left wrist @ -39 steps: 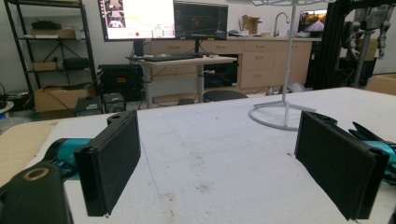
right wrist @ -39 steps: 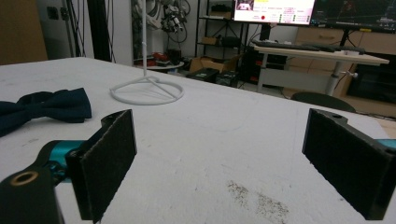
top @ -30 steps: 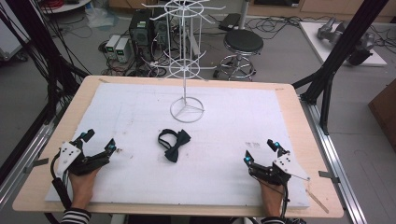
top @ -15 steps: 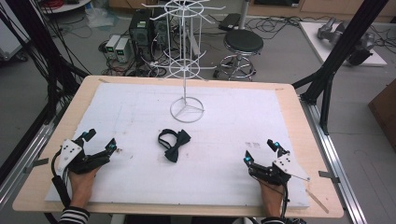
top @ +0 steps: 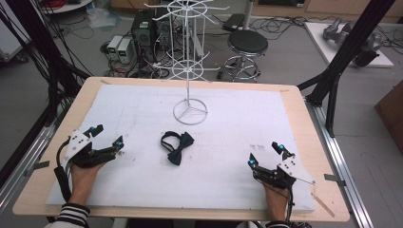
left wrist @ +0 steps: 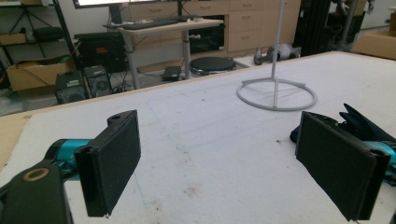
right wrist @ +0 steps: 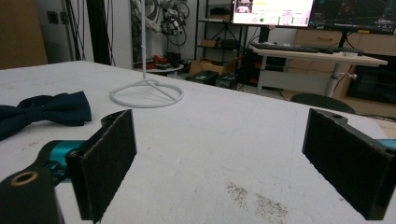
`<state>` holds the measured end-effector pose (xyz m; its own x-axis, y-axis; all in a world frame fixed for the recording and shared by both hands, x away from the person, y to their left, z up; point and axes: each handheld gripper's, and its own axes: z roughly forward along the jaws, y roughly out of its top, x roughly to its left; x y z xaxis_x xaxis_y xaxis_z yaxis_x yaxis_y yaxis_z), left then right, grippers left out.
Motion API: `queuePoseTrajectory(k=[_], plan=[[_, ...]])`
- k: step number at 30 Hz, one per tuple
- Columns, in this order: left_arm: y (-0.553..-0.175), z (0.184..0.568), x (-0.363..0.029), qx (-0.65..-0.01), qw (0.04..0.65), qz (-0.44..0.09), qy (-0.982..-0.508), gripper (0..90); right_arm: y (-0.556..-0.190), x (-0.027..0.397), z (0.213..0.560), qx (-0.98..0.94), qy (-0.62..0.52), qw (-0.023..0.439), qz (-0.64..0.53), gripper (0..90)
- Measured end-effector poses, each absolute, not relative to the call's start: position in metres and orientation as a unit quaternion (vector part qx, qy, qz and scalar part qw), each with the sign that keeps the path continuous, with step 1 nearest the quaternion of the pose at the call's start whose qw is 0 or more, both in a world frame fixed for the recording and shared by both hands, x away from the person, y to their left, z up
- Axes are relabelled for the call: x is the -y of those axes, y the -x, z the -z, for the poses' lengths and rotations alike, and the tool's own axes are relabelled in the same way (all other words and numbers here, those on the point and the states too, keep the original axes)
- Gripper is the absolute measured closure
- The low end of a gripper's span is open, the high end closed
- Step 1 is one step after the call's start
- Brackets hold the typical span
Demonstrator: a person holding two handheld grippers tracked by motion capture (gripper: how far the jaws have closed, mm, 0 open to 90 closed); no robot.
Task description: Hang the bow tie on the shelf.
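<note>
Bow tie (top: 176, 147), dark and lying flat on the white mat (top: 223, 123) of the bench (top: 294, 102), sits just in front of the ring base of the white wire rack (top: 190, 111), on the person's side of it. From the high view the rack's tiered hooks rise well above that base; the left gripper view shows the ring base (left wrist: 276, 94) and lower pole, and the right gripper view likewise (right wrist: 146, 95). The right gripper view shows the bow tie (right wrist: 44, 112) flat on the mat, nearer than the base and off to one side. In the left gripper view part of the bow tie (left wrist: 362, 123) peeks out behind one jaw.

Nothing has shifted from the earlier frames: hands, bow tie and rack hold the same places.

Left tongs (top: 108, 136) rest on the mat well to one side of the bow tie, right tongs (top: 265, 153) well to the other, both nearer the person than the rack. Both tongs are released, jaws spread wide with bare mat between them.
</note>
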<state>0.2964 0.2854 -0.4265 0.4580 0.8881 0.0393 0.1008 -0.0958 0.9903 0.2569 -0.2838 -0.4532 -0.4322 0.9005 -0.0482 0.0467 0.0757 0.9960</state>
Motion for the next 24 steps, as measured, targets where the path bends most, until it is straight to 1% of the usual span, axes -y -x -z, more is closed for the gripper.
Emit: queuePoseTrajectory(k=[9, 15, 24], plan=[[-0.318, 0.407, -0.268, -0.358, 0.524, -0.335, -0.697, 14.6, -0.257, 0.284, 0.453, -0.628, -0.377, 0.376, -0.568, 9.0], [-0.327, 0.4, -0.255, -0.346, 0.509, -0.327, -0.717, 14.6, -0.257, 0.284, 0.453, -0.629, -0.376, 0.375, -0.568, 8.9], [-0.342, 0.394, -0.229, -0.338, 0.489, -0.298, -0.747, 14.6, -0.257, 0.284, 0.453, -0.629, -0.377, 0.374, -0.568, 9.0]])
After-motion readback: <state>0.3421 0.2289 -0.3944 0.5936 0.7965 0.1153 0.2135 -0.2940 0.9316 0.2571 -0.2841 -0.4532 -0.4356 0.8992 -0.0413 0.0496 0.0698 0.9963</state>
